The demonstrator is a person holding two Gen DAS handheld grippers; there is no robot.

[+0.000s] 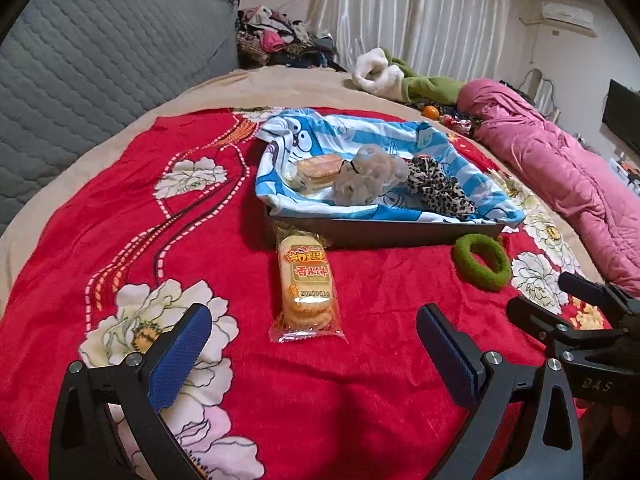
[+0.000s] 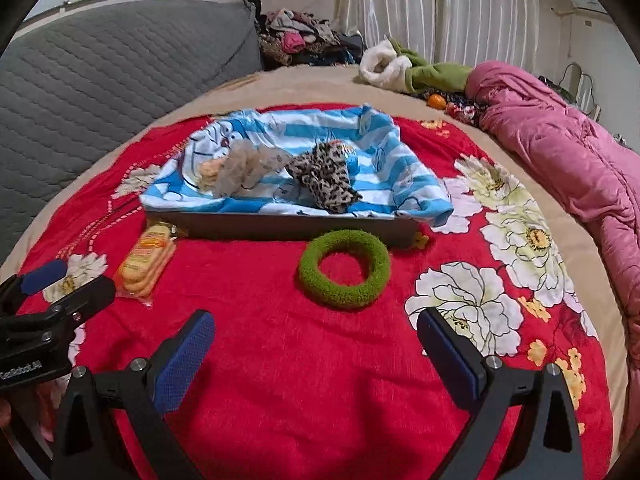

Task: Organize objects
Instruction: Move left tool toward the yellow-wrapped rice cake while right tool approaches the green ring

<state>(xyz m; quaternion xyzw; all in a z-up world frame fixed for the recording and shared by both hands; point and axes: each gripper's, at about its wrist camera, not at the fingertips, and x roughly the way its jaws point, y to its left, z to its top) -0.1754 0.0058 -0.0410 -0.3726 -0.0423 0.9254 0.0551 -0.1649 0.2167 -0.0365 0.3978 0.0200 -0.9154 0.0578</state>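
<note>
With both jaws open, empty: pick step; left gripper (image 1: 314, 334) takes clear-wrapped rice-cracker pack (image 1: 306, 285), right gripper (image 2: 316, 340) fuzzy green ring scrunchie (image 2: 345, 269), into towel-lined dark tray (image 1: 380, 232).

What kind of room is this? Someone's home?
Most likely a bedroom in a home. The work goes on atop a bed spread with a red floral blanket, against a grey quilted headboard. A rumpled pink duvet lies alongside, with a clothes pile and white curtains behind.

Fuzzy green hair tie (image 2: 345, 274) (glossy plastic cracker packet (image 1: 306, 285)).
</note>
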